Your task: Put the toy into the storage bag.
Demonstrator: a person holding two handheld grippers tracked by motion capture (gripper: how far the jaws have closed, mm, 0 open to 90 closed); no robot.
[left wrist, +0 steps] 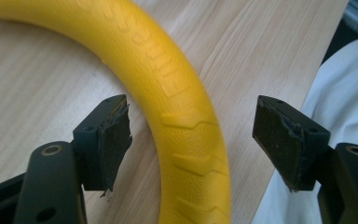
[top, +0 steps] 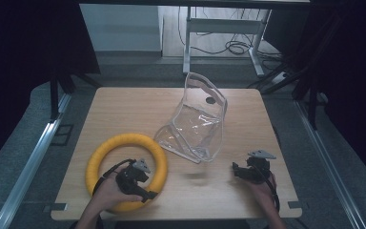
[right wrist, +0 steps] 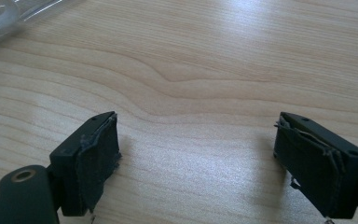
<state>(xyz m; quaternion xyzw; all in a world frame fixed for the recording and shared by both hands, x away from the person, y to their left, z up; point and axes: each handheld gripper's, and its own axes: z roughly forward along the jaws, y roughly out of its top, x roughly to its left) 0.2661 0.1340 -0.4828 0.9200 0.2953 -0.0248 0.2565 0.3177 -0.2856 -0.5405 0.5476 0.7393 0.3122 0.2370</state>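
Partly hidden, the yellow ring (top: 125, 171) is lying flat at the table's (top: 124, 105) near-left corner; a hand is covering its near arc. Left gripper (top: 147, 192) is straddling the ring's tube, jaws released, pads clear. Clear plastic bag (top: 195, 121) is standing mid-table, long axis front-to-back. Right gripper (top: 236, 171) is resting released over bare wood.

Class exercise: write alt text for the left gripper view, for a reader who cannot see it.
A thick yellow ring with raised ridges lies on a pale wooden table, passing between the two open black jaws of the left claw, untouched by either pad. White cloth shows at the right edge.
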